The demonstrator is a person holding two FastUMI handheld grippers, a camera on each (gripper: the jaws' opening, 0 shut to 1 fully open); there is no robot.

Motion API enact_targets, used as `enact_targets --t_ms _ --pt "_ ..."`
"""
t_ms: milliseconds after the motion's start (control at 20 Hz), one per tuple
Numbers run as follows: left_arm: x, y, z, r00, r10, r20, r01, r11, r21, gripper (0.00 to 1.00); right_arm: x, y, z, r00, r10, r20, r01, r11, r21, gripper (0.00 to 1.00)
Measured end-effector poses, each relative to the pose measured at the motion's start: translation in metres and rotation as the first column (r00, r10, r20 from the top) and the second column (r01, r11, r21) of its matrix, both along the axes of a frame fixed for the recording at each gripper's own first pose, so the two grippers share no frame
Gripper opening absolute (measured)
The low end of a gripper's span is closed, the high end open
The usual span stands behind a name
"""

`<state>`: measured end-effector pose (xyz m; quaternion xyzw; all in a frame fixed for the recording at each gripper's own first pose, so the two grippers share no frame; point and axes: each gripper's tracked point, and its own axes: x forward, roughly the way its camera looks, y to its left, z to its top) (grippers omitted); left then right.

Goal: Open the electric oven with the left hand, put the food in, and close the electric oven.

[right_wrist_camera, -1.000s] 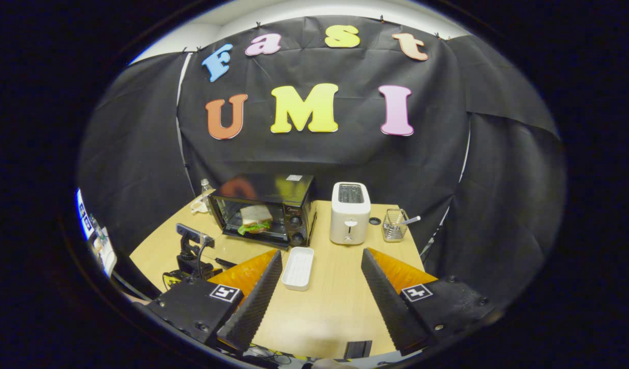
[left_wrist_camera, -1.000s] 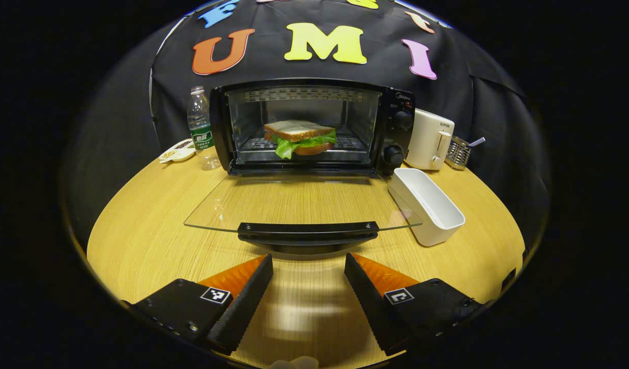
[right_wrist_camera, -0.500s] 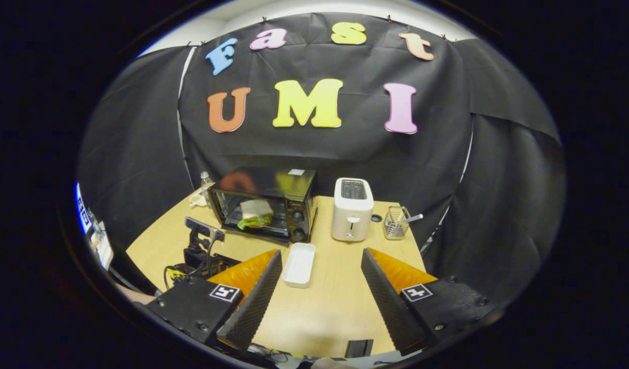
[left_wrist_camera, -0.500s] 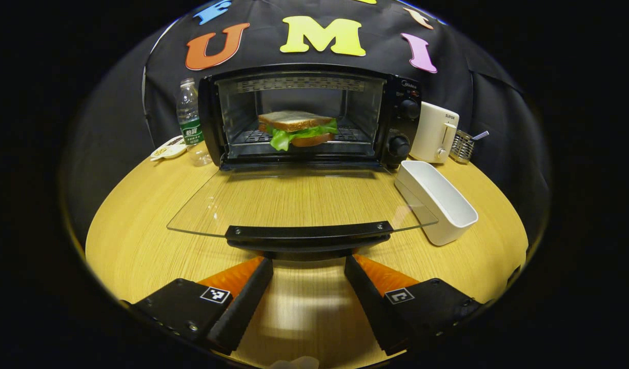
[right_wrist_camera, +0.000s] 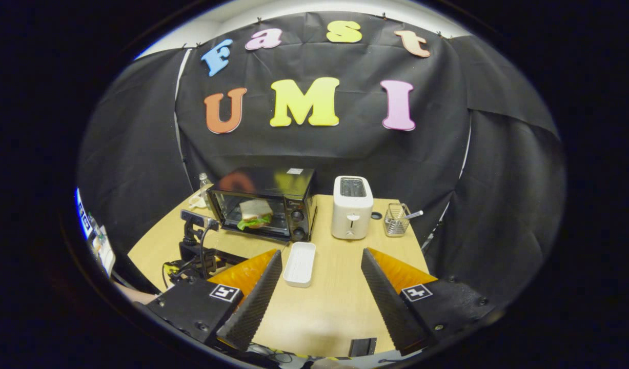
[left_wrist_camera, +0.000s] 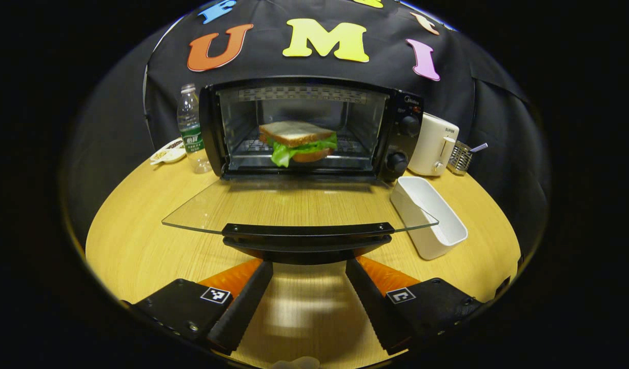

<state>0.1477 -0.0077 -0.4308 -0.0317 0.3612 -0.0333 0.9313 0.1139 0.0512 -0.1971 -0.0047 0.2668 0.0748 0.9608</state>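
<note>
The wooden table [left_wrist_camera: 140, 241] carries the electric oven [left_wrist_camera: 309, 128], which stands at its far side against the booth wall. The oven door [left_wrist_camera: 299, 202] is folded down flat toward the camera, and its dark handle [left_wrist_camera: 308, 237] hides the tips of the left gripper [left_wrist_camera: 308, 279]; whether those tips touch the handle's underside cannot be determined. The sandwich [left_wrist_camera: 298, 142] rests on the rack inside the oven cavity, with a lettuce leaf hanging over the front edge of the rack.

The left gripper's fingers stand wide apart, just below and in front of the handle, with nothing held between them. In the right gripper view, the right gripper [right_wrist_camera: 322, 284] is raised above the near edge of the table, well apart from the oven; its fingers are also spread wide and hold nothing.

A white toaster [left_wrist_camera: 433, 146] stands just right of the oven, and a wire basket [left_wrist_camera: 459, 158] sits beyond it. A white rectangular tray [left_wrist_camera: 429, 218] lies beside the door's right corner. A plastic bottle [left_wrist_camera: 189, 128] stands left of the oven, with a small dish [left_wrist_camera: 166, 152] next to it; the dish contents are too small to identify.
</note>
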Motion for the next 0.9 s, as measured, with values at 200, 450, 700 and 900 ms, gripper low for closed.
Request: enact_targets --t_ms 200,450,700,900 --pt "0.016 -0.004 0.032 0.999 -0.011 0.039 0.011 1.000 -0.005 0.94 0.000 -0.005 -0.007 1.000 -0.015 -0.018 0.016 0.999 0.034 0.99" --pt "0.042 -0.002 0.063 0.998 -0.013 0.069 0.013 1.000 0.008 0.93 0.004 -0.019 -0.013 0.998 -0.059 -0.026 0.062 0.993 0.100 0.99" --pt "0.060 0.001 0.066 0.999 0.018 0.039 -0.018 1.000 0.001 0.94 0.010 -0.034 -0.012 0.996 -0.088 -0.016 0.089 0.988 0.127 0.99" --pt "0.077 0.000 0.072 0.999 0.011 0.054 -0.012 1.000 0.018 0.94 0.012 -0.042 -0.011 0.994 -0.106 -0.010 0.107 0.985 0.134 0.99"
